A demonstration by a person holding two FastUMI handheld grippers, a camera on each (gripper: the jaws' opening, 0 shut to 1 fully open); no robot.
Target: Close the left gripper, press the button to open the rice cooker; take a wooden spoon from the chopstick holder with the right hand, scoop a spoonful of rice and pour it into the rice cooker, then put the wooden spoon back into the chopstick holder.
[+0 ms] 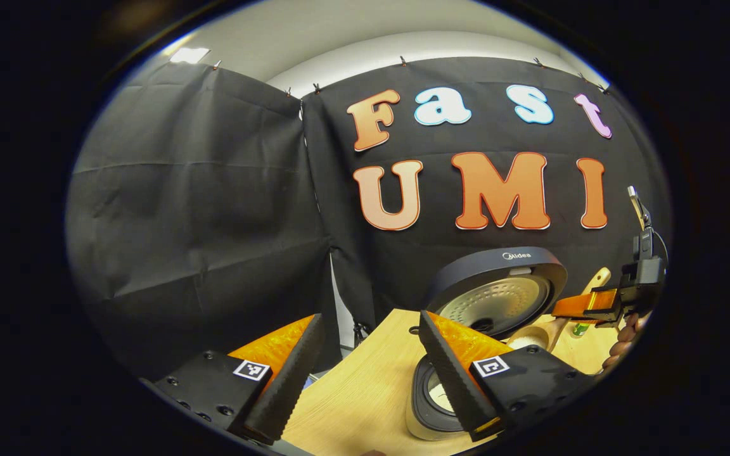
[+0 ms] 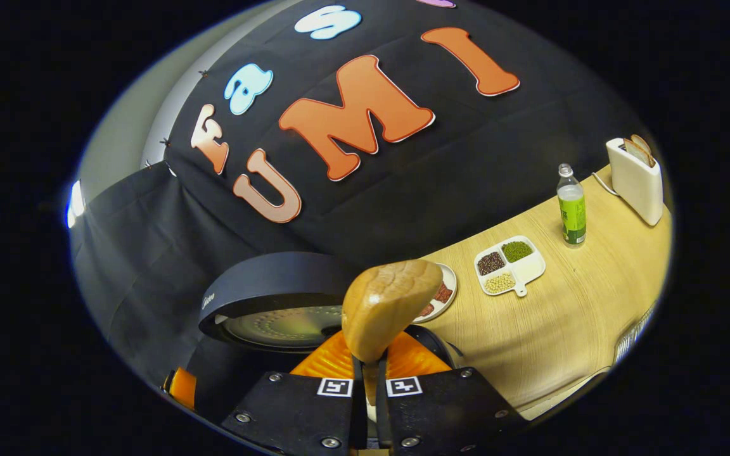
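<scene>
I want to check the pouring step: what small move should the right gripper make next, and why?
Probably tip the wooden spoon over the open rice cooker: the right gripper is shut on its handle and its bowl hangs above the pot.

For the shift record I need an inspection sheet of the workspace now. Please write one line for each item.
Surface: wooden table, bare between items.
Job's things: rice cooker with lid raised; wooden spoon held over it, bowl facing away.
Clutter: divided tray of beans, plate, bottle, toaster.
Grippers: left gripper open; right gripper shut on the spoon handle.
Cables: white cord beside the toaster.
Surroundings: black cloth wall.
</scene>
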